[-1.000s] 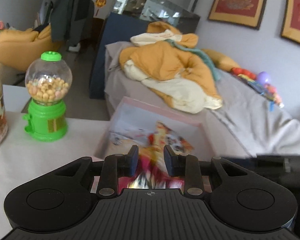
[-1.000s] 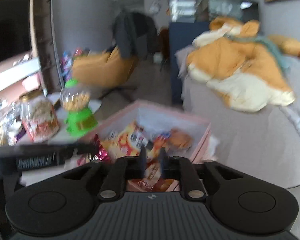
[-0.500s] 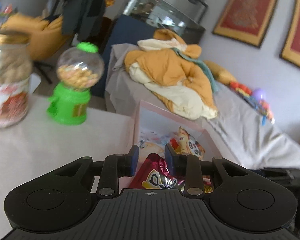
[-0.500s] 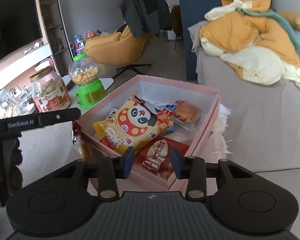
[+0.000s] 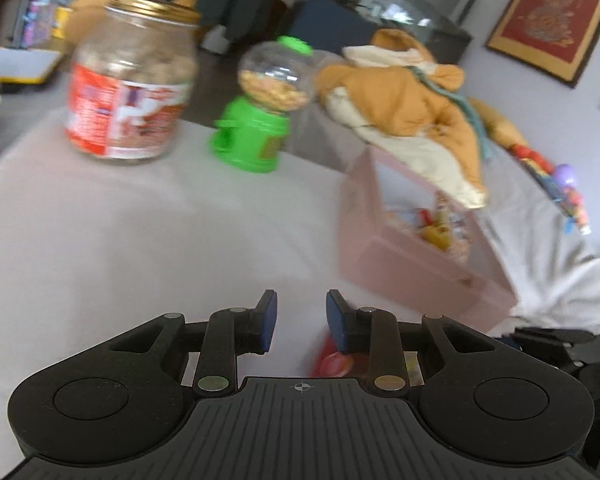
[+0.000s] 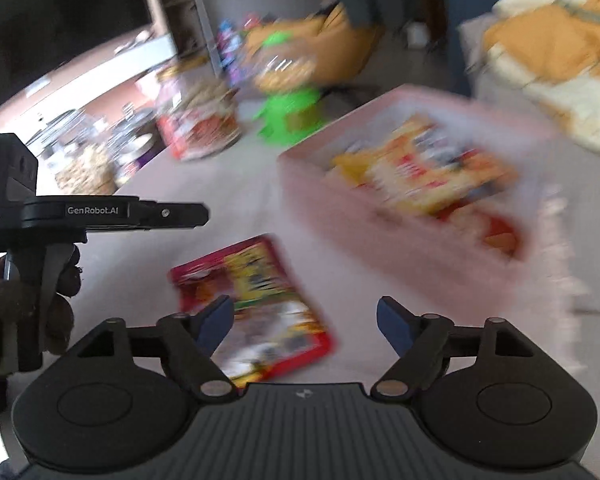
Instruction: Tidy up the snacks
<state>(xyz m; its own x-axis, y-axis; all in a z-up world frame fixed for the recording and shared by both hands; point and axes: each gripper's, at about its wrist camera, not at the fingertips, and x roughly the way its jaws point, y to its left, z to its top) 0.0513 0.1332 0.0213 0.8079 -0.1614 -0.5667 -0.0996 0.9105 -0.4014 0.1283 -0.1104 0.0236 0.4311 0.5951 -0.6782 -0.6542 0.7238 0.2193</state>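
Note:
A pink box holds several snack bags, with a yellow bag on top; it also shows in the left wrist view. A red snack bag lies flat on the white table beside the box. My right gripper is open, low over the near end of that bag. My left gripper is open and empty; a corner of the red bag peeks under its right finger. The left gripper body shows at the left of the right wrist view.
A glass jar with a red label and a green candy dispenser stand on the white table. More jars and snacks stand at the table's far left. A bed with an orange blanket lies behind the box.
My left gripper let go of the red bag, which now lies on the table, and swung left away from the box. My right gripper opened wider and dropped toward the bag.

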